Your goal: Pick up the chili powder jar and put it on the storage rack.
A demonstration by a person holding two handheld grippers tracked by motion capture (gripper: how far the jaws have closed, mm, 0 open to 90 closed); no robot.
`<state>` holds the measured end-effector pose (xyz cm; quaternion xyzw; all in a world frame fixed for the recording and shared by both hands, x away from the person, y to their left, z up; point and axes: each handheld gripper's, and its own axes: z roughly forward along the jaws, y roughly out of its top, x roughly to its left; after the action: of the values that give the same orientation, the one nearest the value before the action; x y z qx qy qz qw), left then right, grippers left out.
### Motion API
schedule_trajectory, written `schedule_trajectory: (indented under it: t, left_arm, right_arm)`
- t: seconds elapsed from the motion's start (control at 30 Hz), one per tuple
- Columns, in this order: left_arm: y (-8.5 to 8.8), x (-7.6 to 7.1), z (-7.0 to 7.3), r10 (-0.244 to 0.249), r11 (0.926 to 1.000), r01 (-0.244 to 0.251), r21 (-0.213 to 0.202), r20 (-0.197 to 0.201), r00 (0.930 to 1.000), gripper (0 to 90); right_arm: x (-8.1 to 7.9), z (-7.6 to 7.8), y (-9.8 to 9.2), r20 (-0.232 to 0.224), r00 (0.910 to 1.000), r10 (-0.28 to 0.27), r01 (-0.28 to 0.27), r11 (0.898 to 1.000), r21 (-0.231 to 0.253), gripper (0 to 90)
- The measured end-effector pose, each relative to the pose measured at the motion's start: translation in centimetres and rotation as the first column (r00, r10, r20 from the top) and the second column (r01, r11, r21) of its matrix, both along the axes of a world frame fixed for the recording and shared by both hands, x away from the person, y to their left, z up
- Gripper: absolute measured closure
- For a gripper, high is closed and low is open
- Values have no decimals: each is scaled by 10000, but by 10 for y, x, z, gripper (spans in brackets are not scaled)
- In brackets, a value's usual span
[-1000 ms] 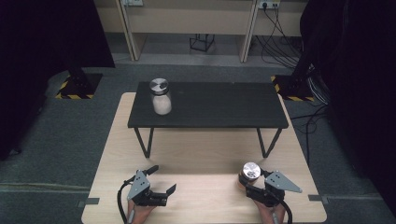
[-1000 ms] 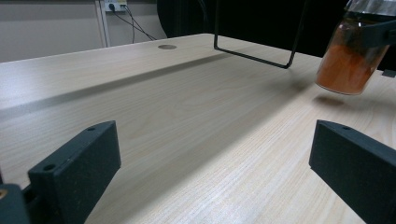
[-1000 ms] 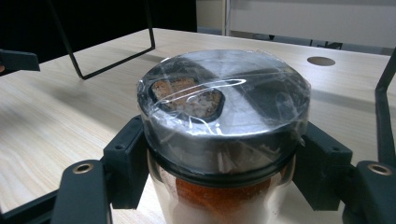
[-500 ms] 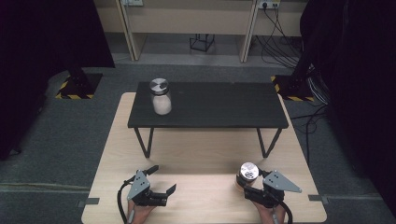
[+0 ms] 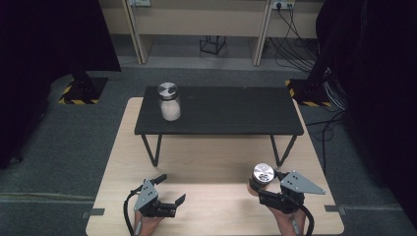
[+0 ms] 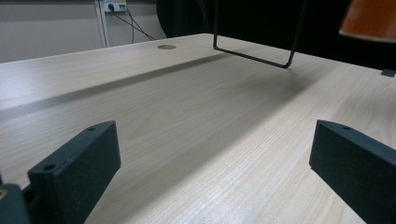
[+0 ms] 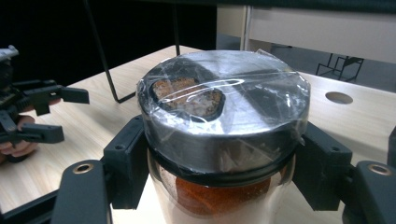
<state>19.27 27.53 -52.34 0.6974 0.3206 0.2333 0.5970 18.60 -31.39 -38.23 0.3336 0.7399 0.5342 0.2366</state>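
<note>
Left gripper (image 5: 172,203): rests low at the near left of the wooden table (image 5: 216,162); jaws spread wide with bare tabletop between them in the left gripper view, holding nothing.
White jar (image 5: 169,102): stands upright on the left part of the black shelf (image 5: 231,110), well apart from both grippers; metal lid, pale filling.
Spice jar (image 7: 219,140): at the near right of the table, pinched in the right gripper (image 5: 259,188); in the left gripper view its orange base (image 6: 369,21) hangs clear above the tabletop.
Right gripper state: jaws pressed on the jar's glass just under the metal lid (image 7: 224,107), one pad on each side.
Handling: glass body with reddish-orange powder, so likely stiff, moderately heavy and breakable if dropped; clear film (image 7: 261,93) stretched over the lid looks slippery.
Where to hold: on the glass below the lid's rim, as now, so the rim stops it sliding down; I'd avoid the film-covered lid.
Right hand pose: forearm enters from the bottom edge, gripper pointing forward and roughly level, jar upright.
</note>
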Motion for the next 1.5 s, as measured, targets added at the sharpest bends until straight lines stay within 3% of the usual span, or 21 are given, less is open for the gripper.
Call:
schedule_trajectory:
  t: [0.53, 1.03, 1.27, 1.5]
  left_arm:
    - [0, 0, 0, -41, 10000, 41, 2, -20, 10000, 13]
    - [0, 1, 1, -58, 10000, 58, 22, -27, 10000, 13]
    - [0, 1, 0, -59, 10000, 58, -8, -46, 10000, 13]
    - [1, 1, 0, -67, 10000, 67, -23, -48, 10000, 13]
  right_arm:
    - [12, 51, 12, -29, 9973, 738, -738, 9968, -304, 301]
    - [42, 103, 20, -222, 9901, 1388, -1395, 9895, -372, 301]
    - [59, 126, 18, -251, 9907, 1337, -1341, 9908, -164, 301]
    - [80, 136, 20, -333, 9957, 865, -866, 9962, -14, 301]
